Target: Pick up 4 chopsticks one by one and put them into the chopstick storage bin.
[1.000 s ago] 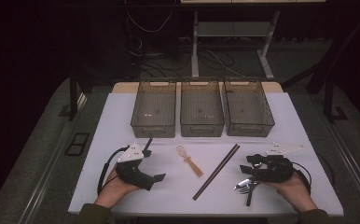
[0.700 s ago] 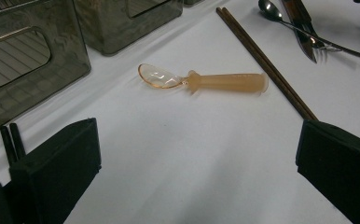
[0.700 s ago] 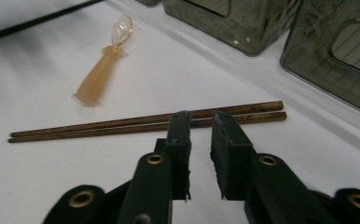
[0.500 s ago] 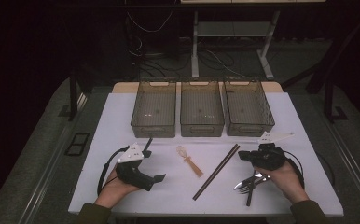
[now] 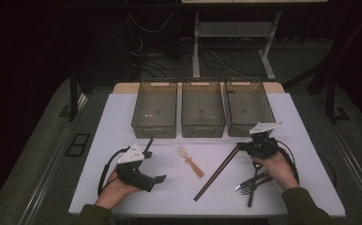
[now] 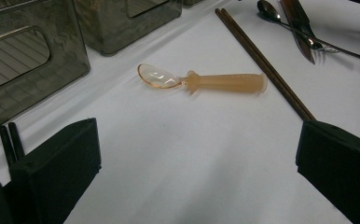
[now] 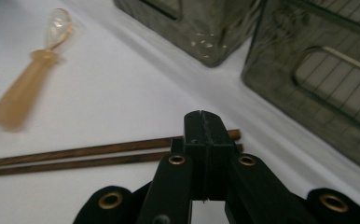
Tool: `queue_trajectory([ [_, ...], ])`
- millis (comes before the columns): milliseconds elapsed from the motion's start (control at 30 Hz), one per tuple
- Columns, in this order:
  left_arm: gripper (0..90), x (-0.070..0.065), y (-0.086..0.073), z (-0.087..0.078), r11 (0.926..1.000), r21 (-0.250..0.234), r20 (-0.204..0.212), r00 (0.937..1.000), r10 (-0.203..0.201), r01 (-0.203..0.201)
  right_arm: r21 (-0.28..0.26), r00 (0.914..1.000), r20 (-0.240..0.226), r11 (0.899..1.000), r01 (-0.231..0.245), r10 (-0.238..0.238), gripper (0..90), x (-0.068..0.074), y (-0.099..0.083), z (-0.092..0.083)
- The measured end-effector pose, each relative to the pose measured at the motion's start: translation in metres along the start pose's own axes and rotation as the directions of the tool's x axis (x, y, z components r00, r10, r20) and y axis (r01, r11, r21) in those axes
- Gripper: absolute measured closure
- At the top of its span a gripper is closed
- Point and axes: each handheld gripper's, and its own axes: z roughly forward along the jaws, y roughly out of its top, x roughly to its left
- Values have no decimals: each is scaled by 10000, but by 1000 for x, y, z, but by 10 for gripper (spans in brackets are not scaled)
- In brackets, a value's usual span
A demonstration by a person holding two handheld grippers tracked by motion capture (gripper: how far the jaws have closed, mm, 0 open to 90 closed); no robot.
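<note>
My left gripper (image 5: pixel 154 161) rests on the white table (image 5: pixel 123 117) at the front left, jaws wide open and nothing between them. In the left gripper view its jaws (image 6: pixel 201 140) frame bare cloth, and an orange translucent spoon (image 6: pixel 206 81) lies beyond them. Brown chopsticks (image 5: pixel 216 173) lie slantwise at centre right. My right gripper (image 5: pixel 243 149) hovers by their far end, shut. In the right gripper view its pads (image 7: pixel 204 126) meet with nothing visible between them, just over the chopsticks (image 7: pixel 75 156).
Three smoky plastic bins (image 5: pixel 154 110) (image 5: pixel 202 110) (image 5: pixel 248 110) stand side by side at the back of the table. Metal cutlery (image 5: pixel 254 180) lies at the front right beside the right hand. The spoon (image 5: pixel 191 161) lies in the middle.
The right hand moved from beside the metal cutlery away from the person toward the chopsticks' far end, and its jaws closed. The left hand stayed put.
</note>
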Motion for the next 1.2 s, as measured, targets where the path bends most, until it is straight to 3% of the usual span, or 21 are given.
queue_trajectory([
  [333, 0, 0, 0, 0, 10000, -12, -8, 10000, -30, 30, 524, 9984, 470, 9981, -336, 311, 900, -12, 16, 27],
  [500, 0, 1, 0, 0, 10000, -73, -9, 10000, -44, 44, 796, 9971, 733, 9964, -283, 225, 900, -16, 18, 38],
  [767, 0, 1, 0, -1, 10000, -30, -13, 10000, 1, -1, 1002, 9949, 957, 9941, -416, 320, 900, -18, 16, 39],
  [1200, 0, 0, 0, -1, 10000, -40, 9, 10000, -5, 5, 1121, 9957, 853, 9926, -465, 370, 900, -20, 14, 39],
])
